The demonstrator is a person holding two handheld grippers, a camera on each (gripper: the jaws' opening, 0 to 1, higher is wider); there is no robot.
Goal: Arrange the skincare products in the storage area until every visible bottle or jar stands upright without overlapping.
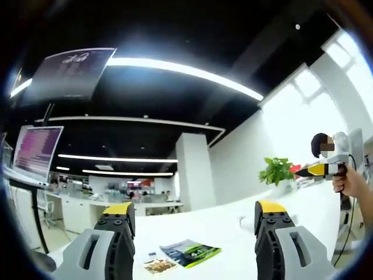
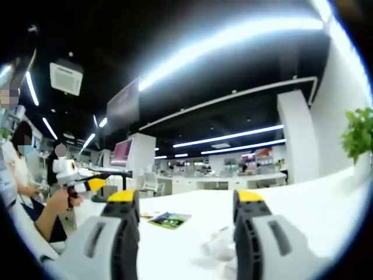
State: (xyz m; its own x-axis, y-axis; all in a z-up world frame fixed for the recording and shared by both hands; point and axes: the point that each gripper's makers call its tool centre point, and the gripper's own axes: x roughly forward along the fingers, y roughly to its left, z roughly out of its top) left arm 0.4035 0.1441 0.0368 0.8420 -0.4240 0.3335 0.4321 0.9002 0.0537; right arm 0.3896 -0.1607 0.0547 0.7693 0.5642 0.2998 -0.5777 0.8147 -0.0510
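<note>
On the white table (image 1: 221, 224), in the left gripper view, a green-and-dark leaflet (image 1: 190, 252) and a smaller printed card (image 1: 159, 266) lie flat between the two spread jaws of the left gripper (image 1: 195, 217), which hold nothing. Further back a potted green plant (image 1: 276, 170) stands near the white wall, and beside it a person's hand (image 1: 345, 179) holds the right gripper (image 1: 310, 170), whose yellow-tipped jaws point leftward; whether those jaws are apart cannot be read from here. A monitor (image 1: 38, 150) with a purple screen sits on a stand at the left. In the right gripper view, that gripper's own jaws (image 2: 187, 196) stand wide apart and empty over the same table (image 2: 291, 204). A pale, blurred object (image 2: 220, 245), possibly a skincare item lying down, rests on the tabletop just inside the right-hand jaw, untouched. The leaflet (image 2: 169, 220) lies beyond the jaws, and the left gripper (image 2: 93, 184) appears at the left in a hand (image 2: 61, 201).
</note>
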